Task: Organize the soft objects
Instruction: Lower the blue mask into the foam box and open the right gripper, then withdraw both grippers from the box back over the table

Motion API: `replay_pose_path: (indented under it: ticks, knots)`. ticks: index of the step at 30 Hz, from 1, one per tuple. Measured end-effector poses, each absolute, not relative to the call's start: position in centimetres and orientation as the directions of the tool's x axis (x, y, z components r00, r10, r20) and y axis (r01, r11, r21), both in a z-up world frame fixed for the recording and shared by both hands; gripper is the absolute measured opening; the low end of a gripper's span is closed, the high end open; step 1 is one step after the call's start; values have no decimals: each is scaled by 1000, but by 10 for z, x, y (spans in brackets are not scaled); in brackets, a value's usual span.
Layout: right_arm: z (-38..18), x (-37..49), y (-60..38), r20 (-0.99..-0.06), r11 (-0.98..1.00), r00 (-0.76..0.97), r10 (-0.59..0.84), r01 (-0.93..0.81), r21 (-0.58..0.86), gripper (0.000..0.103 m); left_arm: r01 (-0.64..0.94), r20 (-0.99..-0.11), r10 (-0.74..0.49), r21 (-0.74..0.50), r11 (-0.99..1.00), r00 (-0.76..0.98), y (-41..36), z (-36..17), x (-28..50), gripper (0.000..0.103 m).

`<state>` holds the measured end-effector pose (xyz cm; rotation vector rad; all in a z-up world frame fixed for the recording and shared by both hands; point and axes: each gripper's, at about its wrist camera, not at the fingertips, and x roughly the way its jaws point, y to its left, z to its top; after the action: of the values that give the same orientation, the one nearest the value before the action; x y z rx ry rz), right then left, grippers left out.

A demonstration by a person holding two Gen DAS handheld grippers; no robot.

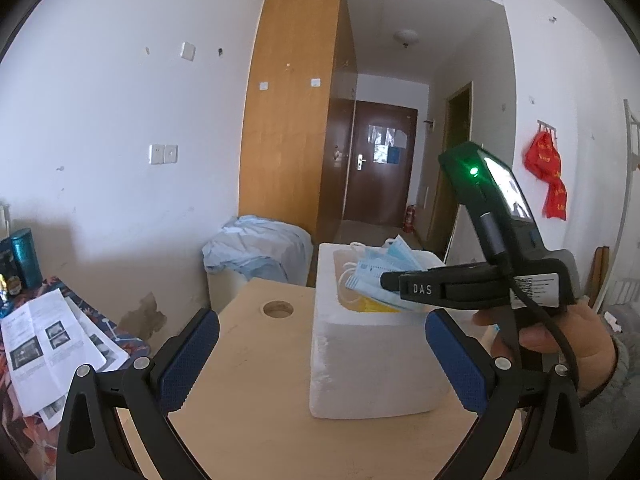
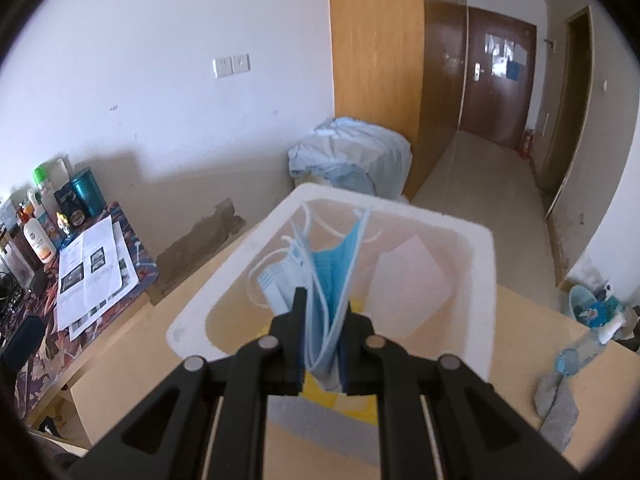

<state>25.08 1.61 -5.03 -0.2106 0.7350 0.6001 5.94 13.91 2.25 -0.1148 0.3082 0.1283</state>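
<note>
The foam box (image 1: 372, 364) stands on the tabletop (image 1: 256, 368) toward its far edge, with a round hole (image 1: 277, 309) in the tabletop just left of the box's far left corner. The face masks (image 2: 332, 280) hang over the box's open top, pinched between the fingers of the right gripper (image 2: 323, 344), which reaches in from the box's right side, while the left gripper (image 1: 320, 356) sits spread apart over the tabletop's near edge with the box between its fingers. Near the tabletop's right edge lie a sock (image 2: 558, 406) and a bottle (image 2: 582, 350), the bottle just behind the sock.
</note>
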Motion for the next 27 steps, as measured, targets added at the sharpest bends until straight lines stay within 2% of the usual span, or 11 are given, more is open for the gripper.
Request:
replay_pose_path:
  ticks: [8, 11, 13, 15, 18, 21, 27]
  knots:
    - [-56, 259, 19, -730, 831, 570, 377, -557, -5, 16, -150, -294, 116, -97, 984, 949, 146, 24, 57, 103]
    - [-56, 258, 15, -725, 838, 579, 373, -545, -4, 32, -151, -298, 114, -105, 983, 948, 149, 25, 57, 103]
    - [-56, 258, 11, -727, 838, 569, 384, -546, 15, 48, -155, -291, 119, -103, 983, 949, 148, 26, 56, 103]
    - [-50, 253, 7, -709, 838, 586, 391, -546, 11, 55, -150, -290, 114, -104, 983, 950, 148, 26, 56, 103]
    - [-38, 246, 0, -675, 838, 617, 404, -545, 3, 77, -147, -284, 111, -109, 983, 952, 147, 28, 54, 103]
    - [-27, 241, -10, -645, 844, 640, 419, -537, 16, 82, -141, -279, 108, -100, 985, 954, 145, 30, 52, 103]
    - [-19, 239, -22, -628, 850, 639, 443, -523, 68, 85, -139, -273, 106, -102, 985, 956, 143, 32, 49, 103]
